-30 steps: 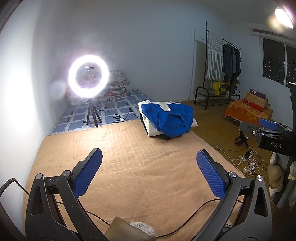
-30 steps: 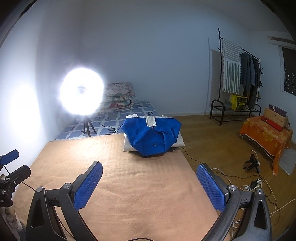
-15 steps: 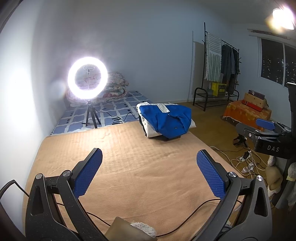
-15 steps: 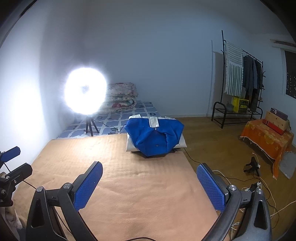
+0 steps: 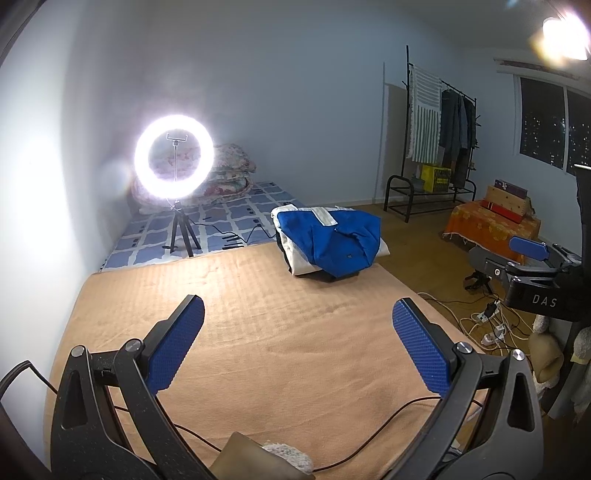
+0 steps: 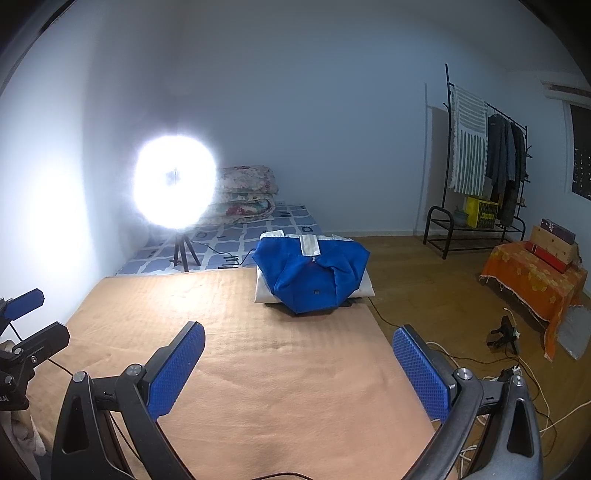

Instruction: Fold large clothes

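Cameras slightly shifted; jaws wide, empty.

Left wrist view: the folded blue and white garment (image 5: 328,242) now sits slightly lower and further left of centre than one second ago, and the ring light (image 5: 173,157) has dropped from the upper left toward mid-left. The clothes rack (image 5: 439,125) and ceiling lamp (image 5: 563,35) at upper right have shifted likewise. The right gripper (image 5: 526,249), at the right edge, now shows lower in the frame.

Right wrist view: the garment (image 6: 312,275) has moved right, toward frame centre, as has the ring light (image 6: 173,186). The left gripper (image 6: 24,304), at the left edge, now shows lower.
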`<action>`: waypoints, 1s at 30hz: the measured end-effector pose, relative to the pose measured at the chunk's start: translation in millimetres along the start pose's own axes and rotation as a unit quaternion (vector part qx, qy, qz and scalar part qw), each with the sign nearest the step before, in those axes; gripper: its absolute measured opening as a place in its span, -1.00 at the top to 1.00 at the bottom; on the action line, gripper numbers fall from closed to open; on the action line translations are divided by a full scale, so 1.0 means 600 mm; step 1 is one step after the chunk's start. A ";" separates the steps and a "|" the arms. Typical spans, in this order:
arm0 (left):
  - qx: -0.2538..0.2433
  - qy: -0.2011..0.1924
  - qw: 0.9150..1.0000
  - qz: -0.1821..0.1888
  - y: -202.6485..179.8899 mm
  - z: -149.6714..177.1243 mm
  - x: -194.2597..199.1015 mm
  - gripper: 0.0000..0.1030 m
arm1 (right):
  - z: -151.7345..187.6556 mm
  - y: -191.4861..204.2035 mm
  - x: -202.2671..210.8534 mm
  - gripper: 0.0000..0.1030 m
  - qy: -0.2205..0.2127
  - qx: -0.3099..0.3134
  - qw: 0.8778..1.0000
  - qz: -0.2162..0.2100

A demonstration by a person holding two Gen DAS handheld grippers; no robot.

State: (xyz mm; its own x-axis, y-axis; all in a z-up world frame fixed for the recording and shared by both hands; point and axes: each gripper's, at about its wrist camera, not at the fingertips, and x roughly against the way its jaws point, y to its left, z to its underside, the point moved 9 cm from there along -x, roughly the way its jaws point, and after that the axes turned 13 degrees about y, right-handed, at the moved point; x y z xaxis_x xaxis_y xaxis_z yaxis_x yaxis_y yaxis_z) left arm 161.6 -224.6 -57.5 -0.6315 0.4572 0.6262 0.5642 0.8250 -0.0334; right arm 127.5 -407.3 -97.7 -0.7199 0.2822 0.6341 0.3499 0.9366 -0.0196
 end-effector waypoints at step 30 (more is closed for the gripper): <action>0.006 -0.008 1.000 -0.005 -0.001 -0.003 0.007 -1.00 | 0.004 0.003 -0.008 -0.99 0.004 0.012 1.000 -0.004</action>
State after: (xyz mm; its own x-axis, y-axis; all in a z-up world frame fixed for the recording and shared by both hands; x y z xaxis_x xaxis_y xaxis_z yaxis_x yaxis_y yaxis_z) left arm 159.7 -223.6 -53.6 -0.6464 0.4536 0.6135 0.5510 0.8338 -0.0359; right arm 130.2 -406.4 -103.0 -0.7177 0.2733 0.6405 0.3291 0.9437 -0.0339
